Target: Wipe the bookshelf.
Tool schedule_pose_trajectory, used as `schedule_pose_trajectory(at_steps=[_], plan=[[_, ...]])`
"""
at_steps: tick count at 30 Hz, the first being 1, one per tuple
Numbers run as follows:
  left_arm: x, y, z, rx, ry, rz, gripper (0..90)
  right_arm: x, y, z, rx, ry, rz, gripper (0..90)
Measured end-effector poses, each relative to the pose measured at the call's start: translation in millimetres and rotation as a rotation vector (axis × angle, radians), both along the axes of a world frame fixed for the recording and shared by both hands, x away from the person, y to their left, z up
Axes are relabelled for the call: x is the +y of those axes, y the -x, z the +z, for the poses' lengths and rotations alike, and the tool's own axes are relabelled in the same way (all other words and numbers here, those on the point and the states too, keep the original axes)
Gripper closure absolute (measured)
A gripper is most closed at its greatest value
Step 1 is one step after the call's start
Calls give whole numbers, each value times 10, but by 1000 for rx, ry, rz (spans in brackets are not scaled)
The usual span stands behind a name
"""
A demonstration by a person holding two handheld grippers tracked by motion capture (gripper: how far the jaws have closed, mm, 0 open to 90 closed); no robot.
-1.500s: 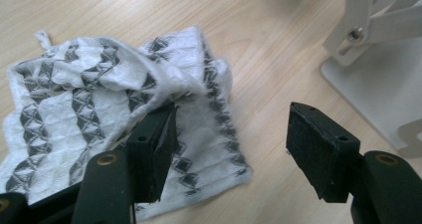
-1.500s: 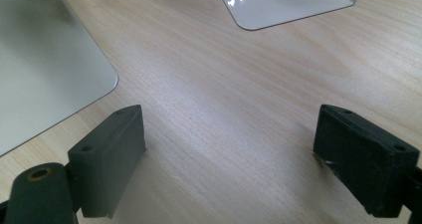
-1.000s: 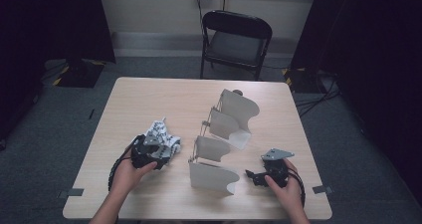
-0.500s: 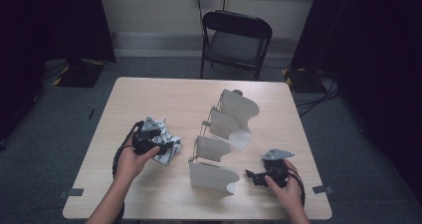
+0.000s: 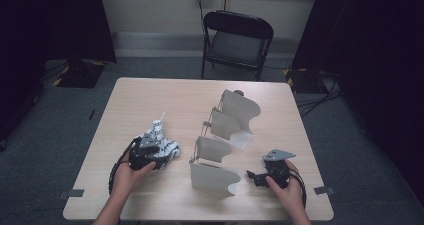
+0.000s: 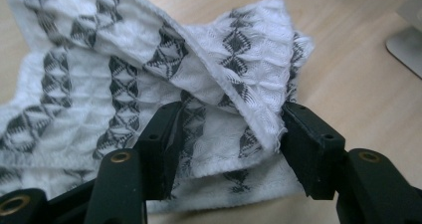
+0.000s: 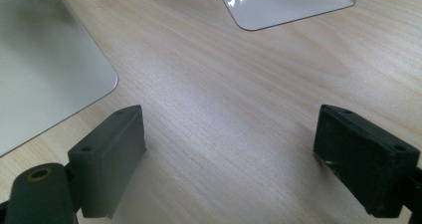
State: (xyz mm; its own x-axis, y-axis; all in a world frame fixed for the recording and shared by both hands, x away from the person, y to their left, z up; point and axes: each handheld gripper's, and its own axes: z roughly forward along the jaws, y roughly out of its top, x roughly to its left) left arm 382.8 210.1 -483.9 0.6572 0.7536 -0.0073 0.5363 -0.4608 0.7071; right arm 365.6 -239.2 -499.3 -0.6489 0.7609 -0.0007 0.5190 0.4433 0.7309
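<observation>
A crumpled white cloth with a black diamond pattern [image 5: 160, 135] lies on the left half of the wooden table [image 5: 165, 100], one corner standing up. My left gripper [image 5: 161, 151] is down on it. In the left gripper view a fold of the cloth [image 6: 124, 59] lies between the jaws of the left gripper [image 6: 226, 119]. The jaws have just been closing. Both pads touch the fold but stand wide apart and do not visibly squeeze it. My right gripper [image 5: 251, 177] rests near the front right with jaws wide. The right gripper [image 7: 229, 129] has only bare wood between its jaws.
A rack of several curved white panels [image 5: 225, 135] stands in a row at the table's middle, between the two hands. Two of its panels [image 7: 45, 64] lie just ahead of the right gripper. A black folding chair [image 5: 237, 40] stands behind the table.
The left gripper moved away over the cloth and came back toward the person. The cloth was reshaped and a corner now sticks up. The right hand stayed still.
</observation>
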Motion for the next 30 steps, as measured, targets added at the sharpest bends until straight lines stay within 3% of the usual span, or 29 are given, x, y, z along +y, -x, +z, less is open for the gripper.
schedule_pose_trajectory(at_steps=[7,9,14,18,21,26,30], plan=[[165,137,-45,10,16,26,422,1,2,1,1,0,-2,123],[234,163,-39,10,5,32,397,1,1,0,1,0,-1,123],[386,268,-36,25,28,67,338,1,1,0,1,0,-1,123],[458,323,33,12,25,93,286,1,2,1,1,0,-2,123],[492,281,125,-7,50,127,285,1,1,0,0,0,-1,123],[479,61,196,-22,87,207,257,1,0,0,1,0,-1,122],[382,-76,66,34,96,223,256,1,0,0,1,0,-1,122]])
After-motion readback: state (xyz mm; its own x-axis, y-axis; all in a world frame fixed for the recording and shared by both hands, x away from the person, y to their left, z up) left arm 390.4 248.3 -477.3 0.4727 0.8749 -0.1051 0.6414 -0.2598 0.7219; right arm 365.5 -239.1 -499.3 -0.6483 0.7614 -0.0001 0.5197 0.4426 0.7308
